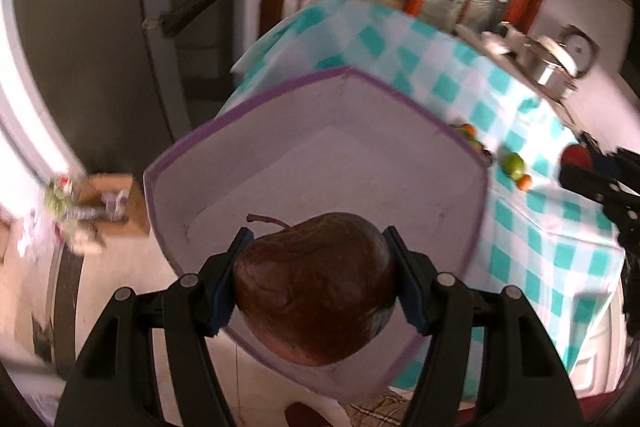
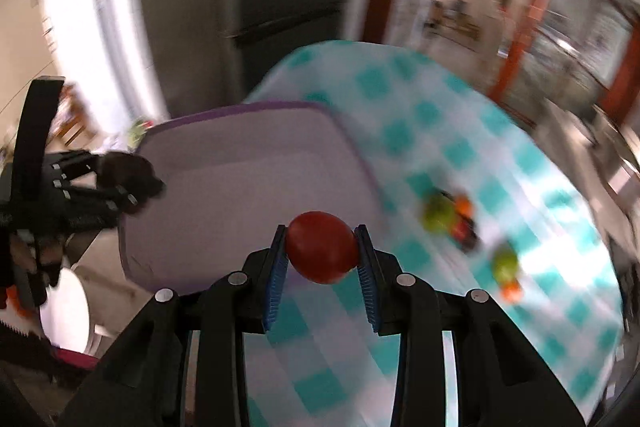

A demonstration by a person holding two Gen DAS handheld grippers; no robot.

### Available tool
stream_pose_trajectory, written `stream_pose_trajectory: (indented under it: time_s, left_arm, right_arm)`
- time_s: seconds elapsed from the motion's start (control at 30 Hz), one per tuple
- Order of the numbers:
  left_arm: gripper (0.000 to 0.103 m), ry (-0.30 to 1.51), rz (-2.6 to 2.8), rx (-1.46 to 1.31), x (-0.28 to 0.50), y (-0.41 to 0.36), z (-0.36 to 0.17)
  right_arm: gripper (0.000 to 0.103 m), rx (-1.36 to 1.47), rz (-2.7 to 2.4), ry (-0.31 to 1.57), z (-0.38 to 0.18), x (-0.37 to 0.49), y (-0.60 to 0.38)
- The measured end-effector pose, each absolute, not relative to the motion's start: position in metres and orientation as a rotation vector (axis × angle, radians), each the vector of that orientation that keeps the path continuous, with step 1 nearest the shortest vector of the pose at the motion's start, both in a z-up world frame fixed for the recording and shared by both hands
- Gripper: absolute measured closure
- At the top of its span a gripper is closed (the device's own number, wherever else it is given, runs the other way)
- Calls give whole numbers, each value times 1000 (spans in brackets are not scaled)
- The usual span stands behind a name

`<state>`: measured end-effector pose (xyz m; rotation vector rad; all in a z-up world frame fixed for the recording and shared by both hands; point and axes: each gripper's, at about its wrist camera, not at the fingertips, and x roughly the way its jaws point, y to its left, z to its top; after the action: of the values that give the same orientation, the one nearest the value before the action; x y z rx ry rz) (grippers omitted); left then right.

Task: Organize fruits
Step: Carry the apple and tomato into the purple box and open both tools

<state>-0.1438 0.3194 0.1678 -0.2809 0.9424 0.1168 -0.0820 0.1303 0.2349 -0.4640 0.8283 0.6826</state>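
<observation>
Left wrist view: the left gripper [image 1: 316,263] is seen partly closed, its blue pads [image 1: 222,291] pressed on both sides of a dark red apple [image 1: 314,291] with a curved stem. The apple is held above the open white bin [image 1: 256,163], which is edged in purple and stands on the table with the teal-and-white checked cloth [image 1: 540,239]. Beyond the bin's far corner, a green fruit [image 1: 513,165] and a small orange fruit [image 1: 525,182] are seen lying on the cloth, touching or nearly so. The right gripper [image 1: 588,167] is visible at the right edge.

Right wrist view, blurred: the right gripper [image 2: 322,247] is closed narrowly on a small round red fruit [image 2: 322,247], gripped between its blue pads [image 2: 276,287]. The fruit is held over the cloth, just beside the bin's near right edge [image 2: 352,163]. More green and orange fruit [image 2: 506,273] is scattered on the cloth to the right. The left gripper [image 2: 132,183] is seen over the bin's left rim.
</observation>
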Motion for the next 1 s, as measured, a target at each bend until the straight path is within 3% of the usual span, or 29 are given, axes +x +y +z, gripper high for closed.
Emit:
stream_pose_trajectory:
  time_s: [0.53,0.8,0.83,0.9,1.0]
  left_arm:
    - [37,1316,287,-241,-42,315,81]
    - [37,1462,371,-370,-26,335,52]
    - [37,1461,373,-382,-26,336,52]
    - [37,1456,366,-407,-27,338,53]
    - [36,1417,305,-451,-28,337,58]
  right_arm:
    - [69,-540,758,1318,66,65,278]
    - [67,-549,730,1343,54,74,291]
    - [65,-539,725,1350,54,75,290]
    - [45,-507,724,1342,59,74,287]
    - [41,-445,740,1314,83,63,276]
